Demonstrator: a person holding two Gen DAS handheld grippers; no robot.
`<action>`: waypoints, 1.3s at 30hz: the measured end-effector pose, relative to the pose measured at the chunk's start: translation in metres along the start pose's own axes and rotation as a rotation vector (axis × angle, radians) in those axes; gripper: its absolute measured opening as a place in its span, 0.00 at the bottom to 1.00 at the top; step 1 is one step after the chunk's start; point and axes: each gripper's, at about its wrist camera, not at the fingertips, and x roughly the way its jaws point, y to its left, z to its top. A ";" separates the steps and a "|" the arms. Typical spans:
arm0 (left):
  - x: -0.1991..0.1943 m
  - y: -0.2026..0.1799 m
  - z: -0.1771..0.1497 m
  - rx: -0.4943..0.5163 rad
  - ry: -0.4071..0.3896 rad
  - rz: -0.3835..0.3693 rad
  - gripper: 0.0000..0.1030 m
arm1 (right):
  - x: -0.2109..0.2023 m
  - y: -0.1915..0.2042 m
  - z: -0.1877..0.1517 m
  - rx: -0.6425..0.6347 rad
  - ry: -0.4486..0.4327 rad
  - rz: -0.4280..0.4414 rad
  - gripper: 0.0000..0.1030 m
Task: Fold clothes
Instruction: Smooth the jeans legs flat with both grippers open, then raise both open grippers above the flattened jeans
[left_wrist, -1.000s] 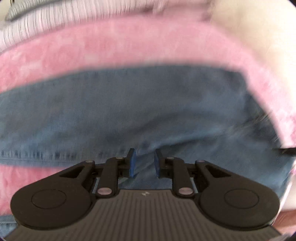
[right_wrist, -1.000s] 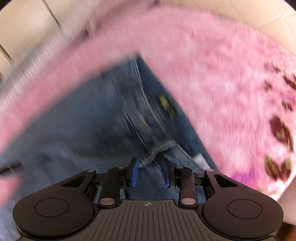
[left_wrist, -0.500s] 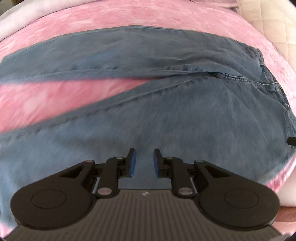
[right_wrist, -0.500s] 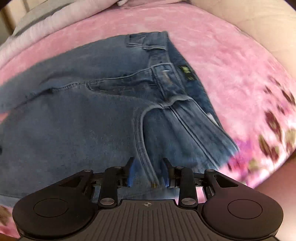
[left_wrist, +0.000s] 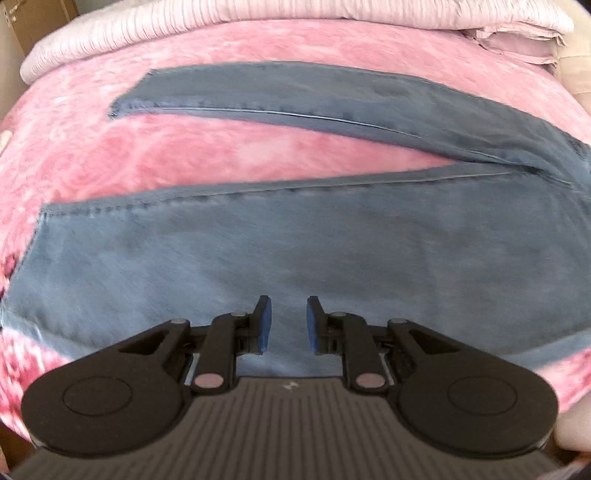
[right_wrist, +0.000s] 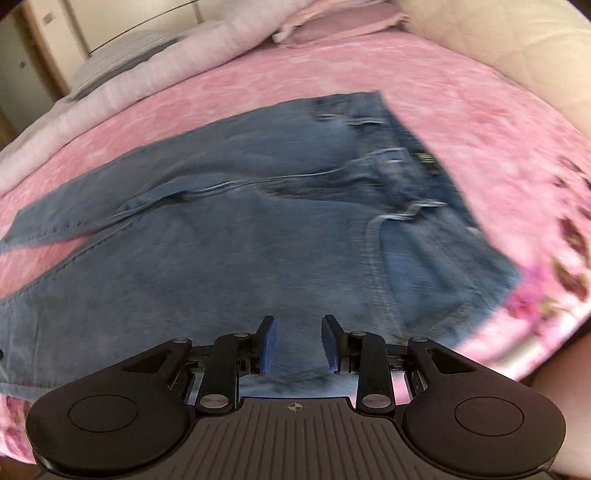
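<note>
- Your left gripper (left_wrist: 288, 323), black with blue pads, is hanging over the near leg of the faded blue denim jeans (left_wrist: 314, 258); its jaws are opening with nothing between them.
- Your right gripper (right_wrist: 298, 341) is standing part open over the thigh of the jeans (right_wrist: 240, 258), with only bare denim showing through the gap and no cloth pinched.
- The jeans are lying spread on the fuzzy pink blanket (left_wrist: 240, 147), the waistband (right_wrist: 413, 162) toward your right, the two legs splayed apart with a wedge of blanket between them.
- The near leg is running to a stitched hem (left_wrist: 33, 236) at your left; the far leg's hem (left_wrist: 125, 103) is sitting well apart from it, up toward the pale ribbed bedding (left_wrist: 258, 11).
- The cloth is looking flat and fairly smooth, with heavy seams and a small rumple near the crotch.
- What could go wrong, as I judge it: pinching one layer only could let the lower layer drag and bunch.
- Stiff denim may be slipping from a shallow bite on a thick seam.
- The plush blanket may be getting nipped along with the jeans if you are diving too deep.
- Uneven lifting by your two hands could be skewing the legs.
</note>
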 end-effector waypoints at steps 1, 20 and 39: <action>0.006 0.012 -0.001 -0.006 0.013 0.016 0.21 | 0.011 0.003 -0.005 -0.014 0.030 -0.016 0.31; -0.160 -0.027 0.071 -0.028 0.051 0.010 0.27 | -0.099 0.090 0.053 -0.002 0.129 0.052 0.31; -0.245 -0.112 0.058 0.051 -0.012 0.007 0.32 | -0.184 0.046 0.057 -0.045 0.084 0.034 0.31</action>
